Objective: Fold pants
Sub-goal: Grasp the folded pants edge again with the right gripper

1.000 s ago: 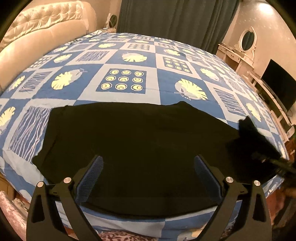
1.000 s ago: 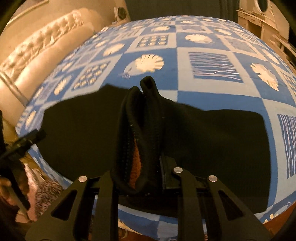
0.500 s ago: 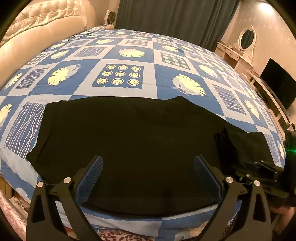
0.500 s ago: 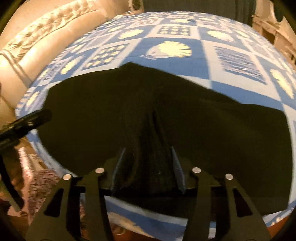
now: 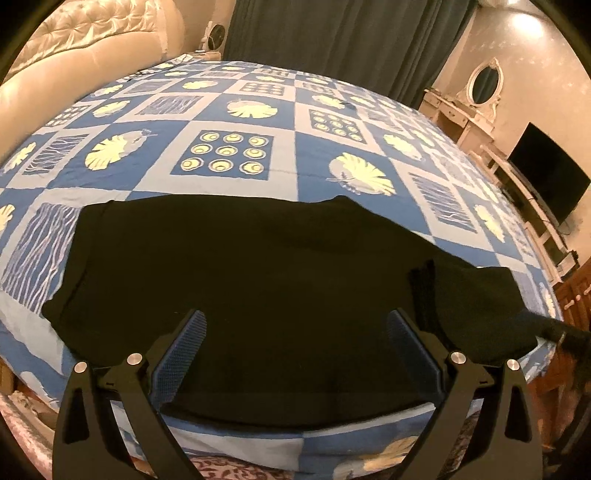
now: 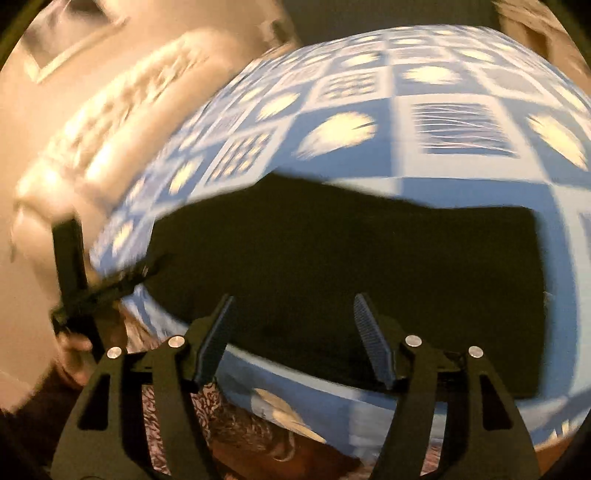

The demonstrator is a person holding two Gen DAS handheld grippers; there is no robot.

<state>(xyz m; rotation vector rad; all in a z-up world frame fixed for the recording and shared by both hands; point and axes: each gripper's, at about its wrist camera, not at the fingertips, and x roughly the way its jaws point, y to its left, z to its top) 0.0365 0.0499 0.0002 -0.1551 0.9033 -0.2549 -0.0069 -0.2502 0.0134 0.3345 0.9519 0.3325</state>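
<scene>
The black pants (image 5: 258, 266) lie flat across the near part of the bed, with a raised fold near their right end (image 5: 424, 280). My left gripper (image 5: 295, 328) is open and empty, just above the pants' near edge. In the right wrist view, which is blurred, the pants (image 6: 369, 266) lie flat. My right gripper (image 6: 295, 310) is open and empty over their near edge. The left gripper shows at the left edge of the right wrist view (image 6: 92, 288).
The bed has a blue and white patchwork cover (image 5: 229, 147) with a padded cream headboard (image 5: 74, 44) at far left. Dark curtains (image 5: 332, 33) hang behind. A dressing table with mirror (image 5: 480, 88) and a TV (image 5: 546, 177) stand at right.
My right gripper was shut on a bunched part of the pants, lowered it, opened and let go. It has pulled back. My left gripper stayed open.
</scene>
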